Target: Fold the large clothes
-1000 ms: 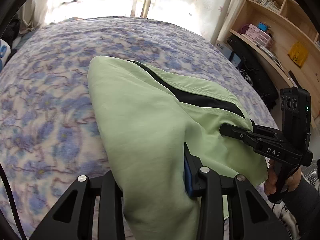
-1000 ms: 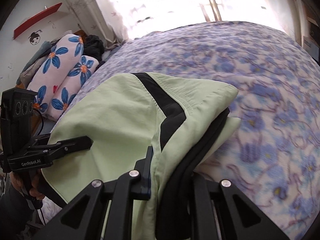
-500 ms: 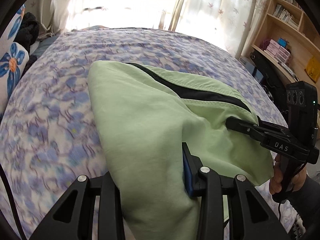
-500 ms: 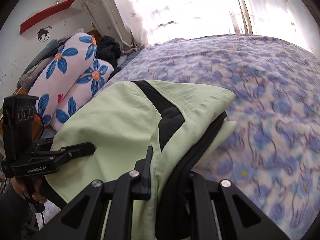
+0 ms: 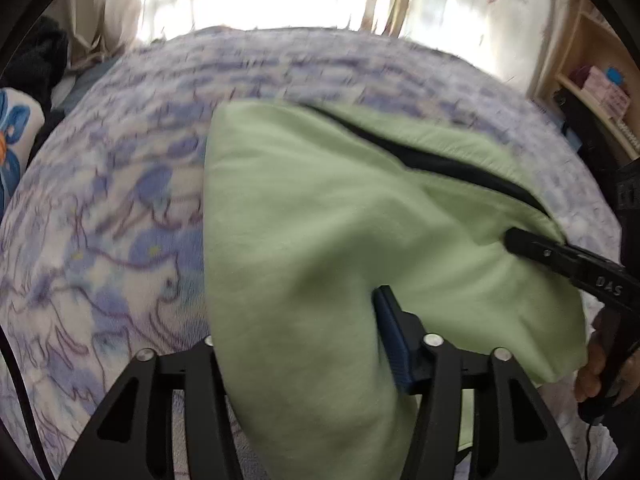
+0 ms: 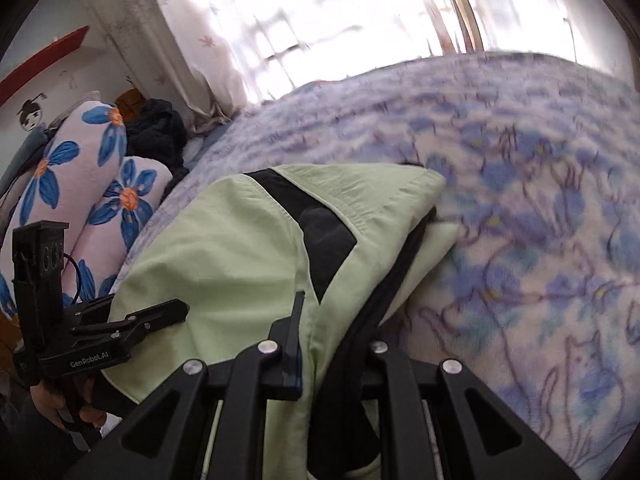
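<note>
Centre frame, on the bed [image 5: 120,240]: folded garment [image 5: 320,220] being set down. Left gripper [image 5: 304,344] opening, cloth still between jaws; right gripper [image 6: 328,328] pinching its edge. Next: release, withdraw cleanly.

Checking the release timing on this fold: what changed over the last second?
Both grippers carried the green garment further onto the bed. The left gripper is opening, cloth between its jaws; its left finger has moved off the cloth. The right gripper is opening slightly, still pinching the zipper edge. The garment stayed folded.
</note>
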`<state>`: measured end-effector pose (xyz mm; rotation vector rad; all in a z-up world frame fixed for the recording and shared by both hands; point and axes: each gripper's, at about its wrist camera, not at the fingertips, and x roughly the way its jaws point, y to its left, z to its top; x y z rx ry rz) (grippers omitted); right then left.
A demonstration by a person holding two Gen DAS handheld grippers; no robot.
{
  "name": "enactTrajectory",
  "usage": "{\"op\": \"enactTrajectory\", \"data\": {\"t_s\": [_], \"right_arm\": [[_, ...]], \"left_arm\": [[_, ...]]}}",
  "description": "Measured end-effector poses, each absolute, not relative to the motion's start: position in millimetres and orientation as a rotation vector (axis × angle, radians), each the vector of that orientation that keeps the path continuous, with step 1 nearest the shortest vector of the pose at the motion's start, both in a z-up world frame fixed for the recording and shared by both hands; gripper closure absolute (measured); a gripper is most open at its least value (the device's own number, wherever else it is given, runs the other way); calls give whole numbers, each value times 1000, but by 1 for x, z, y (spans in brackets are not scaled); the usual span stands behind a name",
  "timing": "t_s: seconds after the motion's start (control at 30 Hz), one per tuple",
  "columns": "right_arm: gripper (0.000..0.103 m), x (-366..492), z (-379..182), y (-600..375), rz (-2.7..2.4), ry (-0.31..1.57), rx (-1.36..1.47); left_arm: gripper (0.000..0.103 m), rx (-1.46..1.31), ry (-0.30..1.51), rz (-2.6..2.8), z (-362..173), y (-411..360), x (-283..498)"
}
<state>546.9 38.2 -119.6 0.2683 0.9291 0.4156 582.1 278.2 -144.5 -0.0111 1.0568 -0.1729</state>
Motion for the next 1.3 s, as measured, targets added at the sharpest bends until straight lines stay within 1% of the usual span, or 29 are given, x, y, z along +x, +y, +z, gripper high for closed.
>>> {"op": "enactTrajectory", "data": {"t_s": [0.03,0.07,0.1,0.13,0.17,0.3,0.4,0.47,0.5,0.6,0.67,0.73,0.77,0.8,0.83,0.87,0.9,0.97,1.0,1.03,1.1,1.17,1.23,1.3], "right_arm": [[79,548,-135,38,400,966,256],[72,547,-140,38,394,971,253],[71,543,-143,34,407,958,267],[69,540,-142,32,414,954,274],[65,538,-140,30,415,957,278],[64,522,-128,20,429,961,256],[59,509,-127,9,452,997,263],[49,503,-128,4,466,1020,281],[48,499,-128,0,468,1026,293],[48,488,-124,-9,432,1013,325],[48,475,-112,-17,410,952,367],[48,463,-97,-15,410,882,351],[48,457,-89,-11,408,852,317],[48,450,-80,-6,407,818,278],[50,443,-71,2,411,777,236],[56,438,-65,9,416,750,202],[60,437,-63,14,427,744,178],[73,441,-69,29,470,807,150],[78,445,-77,34,472,858,137],[86,448,-86,39,463,906,119],[89,449,-104,45,409,969,56],[99,450,-119,46,339,1007,-9],[103,448,-122,38,320,1013,4],[103,446,-120,29,310,1028,25]], "left_arm": [[19,-16,1045,-146,-155,283,581],[11,-19,1007,-102,-158,290,578],[7,-26,985,-78,-158,294,575],[7,-43,974,-75,-158,298,573],[7,-54,968,-66,-157,301,570],[9,-11,935,-11,-144,299,552],[9,-18,949,-30,-141,299,534],[9,-39,988,-52,-141,295,517],[9,-62,1011,-67,-145,296,511],[9,-119,980,-44,-141,295,486],[9,-134,937,-25,-132,293,472],[10,-118,892,2,-121,284,459],[12,-106,861,13,-115,279,452],[20,-98,838,17,-109,274,448],[26,-96,824,10,-105,269,445],[28,-88,817,10,-100,264,443],[33,-70,820,18,-100,257,442],[41,-37,860,32,-108,247,445],[49,-30,886,35,-114,245,449],[49,-14,925,55,-123,241,453],[49,51,964,116,-135,237,456],[48,63,983,130,-139,239,456],[47,35,996,129,-139,245,455],[47,-24,1016,121,-137,254,453]]}}
